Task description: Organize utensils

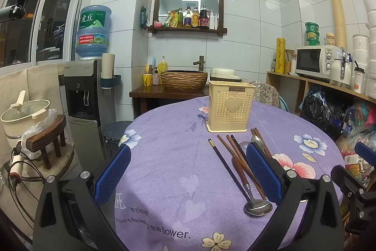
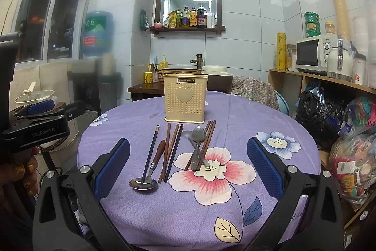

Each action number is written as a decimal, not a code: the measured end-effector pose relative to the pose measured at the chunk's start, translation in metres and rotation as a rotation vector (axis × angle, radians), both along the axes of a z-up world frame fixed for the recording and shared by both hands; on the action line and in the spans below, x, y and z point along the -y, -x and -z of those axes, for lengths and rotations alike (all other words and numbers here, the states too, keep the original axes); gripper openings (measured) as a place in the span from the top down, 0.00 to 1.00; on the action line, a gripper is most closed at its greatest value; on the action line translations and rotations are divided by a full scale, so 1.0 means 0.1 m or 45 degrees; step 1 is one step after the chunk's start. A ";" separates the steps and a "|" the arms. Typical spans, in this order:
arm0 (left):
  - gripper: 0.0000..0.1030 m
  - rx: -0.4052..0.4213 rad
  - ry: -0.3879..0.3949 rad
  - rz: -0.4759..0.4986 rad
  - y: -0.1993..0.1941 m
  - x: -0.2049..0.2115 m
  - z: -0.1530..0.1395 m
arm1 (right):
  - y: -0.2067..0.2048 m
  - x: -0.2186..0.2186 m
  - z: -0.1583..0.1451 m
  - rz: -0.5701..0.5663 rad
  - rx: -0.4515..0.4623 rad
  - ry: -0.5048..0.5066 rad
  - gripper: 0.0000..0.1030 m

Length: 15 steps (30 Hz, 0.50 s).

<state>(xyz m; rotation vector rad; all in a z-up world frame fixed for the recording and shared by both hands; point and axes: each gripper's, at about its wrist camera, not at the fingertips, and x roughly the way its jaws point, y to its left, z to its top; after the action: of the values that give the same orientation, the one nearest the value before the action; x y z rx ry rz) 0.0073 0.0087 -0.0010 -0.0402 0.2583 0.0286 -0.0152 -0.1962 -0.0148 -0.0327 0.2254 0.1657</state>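
A cream perforated utensil holder point(image 1: 231, 109) with a heart stands upright on the purple flowered tablecloth; it also shows in the right wrist view point(image 2: 185, 98). In front of it lie a wooden-handled ladle-spoon point(image 2: 146, 177), brown and dark chopsticks point(image 2: 172, 149), two metal spoons point(image 2: 197, 145) and another brown chopstick pair point(image 2: 204, 145). The ladle-spoon also shows in the left wrist view point(image 1: 255, 204). My left gripper point(image 1: 188, 171) is open and empty, low over the table, left of the utensils. My right gripper point(image 2: 188, 164) is open and empty, with the utensils between its fingers' lines.
The round table point(image 2: 293, 121) has drop-offs on all sides. A water dispenser point(image 1: 82, 91) and a pot point(image 1: 23, 112) stand to the left. A shelf with a microwave point(image 2: 312, 54) and bags point(image 2: 352, 133) is to the right. A sink counter point(image 1: 169, 91) is behind.
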 end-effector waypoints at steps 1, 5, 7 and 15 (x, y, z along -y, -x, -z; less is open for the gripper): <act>0.05 0.000 -0.001 -0.001 0.00 0.00 0.00 | 0.00 0.00 0.00 0.000 0.000 0.000 0.05; 0.05 -0.003 -0.002 0.000 0.00 0.00 0.00 | 0.00 0.00 0.00 -0.002 -0.002 -0.001 0.05; 0.05 -0.003 0.000 0.000 0.00 0.00 0.00 | 0.00 -0.01 0.01 -0.003 -0.003 0.001 0.05; 0.05 -0.012 -0.003 -0.002 0.00 0.01 0.01 | 0.00 -0.03 0.01 -0.005 -0.013 0.001 0.05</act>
<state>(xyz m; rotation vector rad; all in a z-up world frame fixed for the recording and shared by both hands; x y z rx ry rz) 0.0077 0.0078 -0.0020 -0.0375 0.2673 0.0305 -0.0149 -0.1936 -0.0157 -0.0327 0.2352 0.1697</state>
